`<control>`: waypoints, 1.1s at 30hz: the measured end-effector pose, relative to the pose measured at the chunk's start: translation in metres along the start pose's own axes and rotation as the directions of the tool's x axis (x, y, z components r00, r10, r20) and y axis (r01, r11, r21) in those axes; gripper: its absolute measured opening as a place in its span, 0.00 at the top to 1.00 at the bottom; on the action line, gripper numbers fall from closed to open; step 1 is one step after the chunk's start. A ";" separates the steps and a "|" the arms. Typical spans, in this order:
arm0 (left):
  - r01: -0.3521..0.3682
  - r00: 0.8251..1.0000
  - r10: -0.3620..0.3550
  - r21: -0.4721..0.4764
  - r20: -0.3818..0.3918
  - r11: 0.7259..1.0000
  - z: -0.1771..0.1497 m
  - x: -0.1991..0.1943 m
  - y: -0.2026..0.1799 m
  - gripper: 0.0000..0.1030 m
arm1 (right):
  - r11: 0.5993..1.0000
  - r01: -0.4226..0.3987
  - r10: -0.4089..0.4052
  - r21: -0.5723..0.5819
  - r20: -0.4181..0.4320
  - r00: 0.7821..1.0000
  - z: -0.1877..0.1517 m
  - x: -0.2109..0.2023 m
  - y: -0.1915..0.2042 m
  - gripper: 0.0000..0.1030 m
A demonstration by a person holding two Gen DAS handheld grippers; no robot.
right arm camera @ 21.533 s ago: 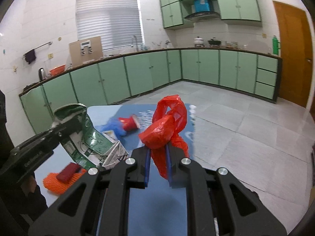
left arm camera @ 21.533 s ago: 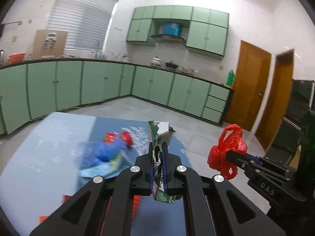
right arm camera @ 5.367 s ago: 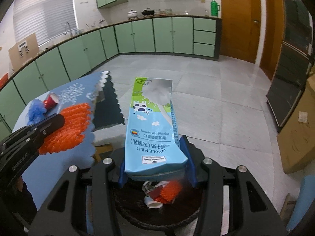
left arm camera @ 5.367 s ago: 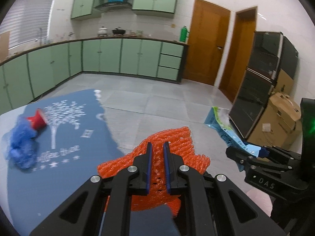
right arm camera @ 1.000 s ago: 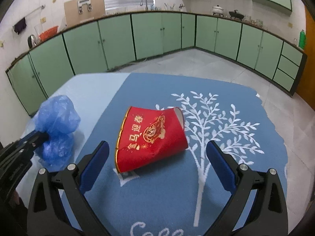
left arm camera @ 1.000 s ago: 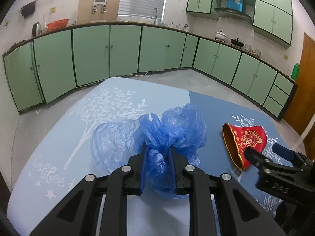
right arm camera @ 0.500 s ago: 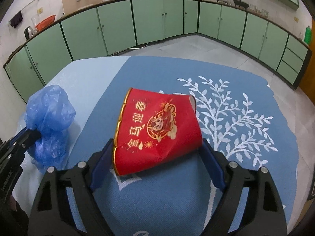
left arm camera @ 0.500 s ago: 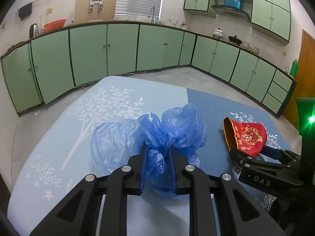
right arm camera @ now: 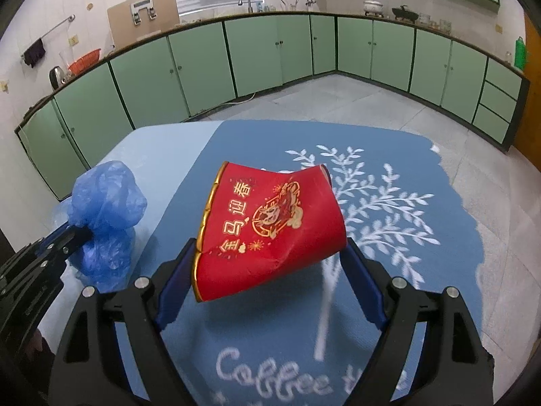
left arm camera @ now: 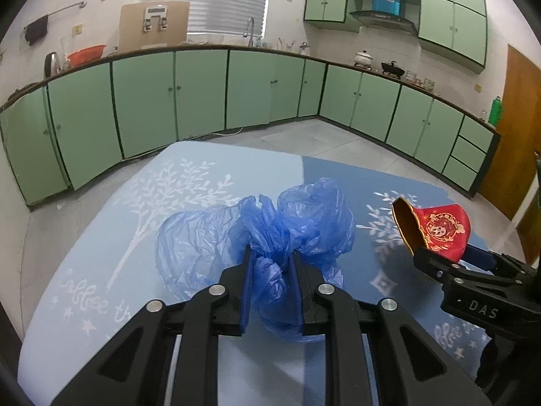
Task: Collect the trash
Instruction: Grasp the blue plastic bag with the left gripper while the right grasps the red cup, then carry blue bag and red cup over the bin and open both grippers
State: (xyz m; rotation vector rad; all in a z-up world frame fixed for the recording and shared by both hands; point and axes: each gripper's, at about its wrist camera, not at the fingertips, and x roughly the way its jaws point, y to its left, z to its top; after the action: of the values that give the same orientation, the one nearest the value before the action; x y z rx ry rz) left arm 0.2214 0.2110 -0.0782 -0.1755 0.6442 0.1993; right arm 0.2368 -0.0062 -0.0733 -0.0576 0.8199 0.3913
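A crumpled blue plastic bag (left arm camera: pixel 297 223) rests on the blue tablecloth (left arm camera: pixel 111 243), and my left gripper (left arm camera: pixel 270 257) is shut on its bunched near part. To its right, a squashed red paper cup (right arm camera: pixel 270 230) with gold print lies sideways between the blue pads of my right gripper (right arm camera: pixel 268 247), which is shut on it. The cup hangs just above the cloth (right arm camera: pixel 389 270), over its own shadow. The right wrist view shows the bag (right arm camera: pixel 104 203) and the left gripper (right arm camera: pixel 72 233) at far left. From the left wrist view, the cup (left arm camera: pixel 439 226) sits in the right gripper (left arm camera: pixel 446 257).
The table's far edge (left arm camera: pixel 236 145) drops to a grey tiled floor (right arm camera: pixel 338 98). Green base cabinets (left arm camera: pixel 203 91) with a cluttered counter line the far walls. A wooden door (left arm camera: pixel 520 142) stands at the right.
The right gripper's jaws came in from wide apart onto the red cup and raised it slightly off the cloth. The left gripper stayed shut on the blue bag.
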 end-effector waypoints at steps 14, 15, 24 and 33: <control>0.091 0.995 -0.094 0.078 0.039 0.993 -0.006 -0.057 -0.049 0.81 | 1.000 -0.002 -0.001 0.027 0.092 0.996 -0.016 -0.091 -0.037 0.22; 0.096 0.994 -0.100 0.082 0.040 0.992 -0.007 -0.060 -0.052 0.81 | 1.000 0.000 -0.003 0.030 0.098 0.995 -0.018 -0.099 -0.039 0.22; 0.154 0.985 -0.163 0.132 0.061 0.979 -0.015 -0.094 -0.088 0.81 | 0.998 0.027 -0.034 0.050 0.136 0.990 -0.038 -0.148 -0.060 0.22; 0.239 0.965 -0.255 0.192 0.061 0.952 -0.034 -0.126 -0.135 0.81 | 0.993 0.083 -0.096 0.083 0.160 0.982 -0.076 -0.197 -0.089 0.22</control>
State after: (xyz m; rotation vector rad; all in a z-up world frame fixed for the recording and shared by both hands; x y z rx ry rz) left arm 0.1350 0.0568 -0.0148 -0.0682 0.5469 -0.0946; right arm 0.0951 -0.1662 0.0080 0.0088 0.6662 0.2758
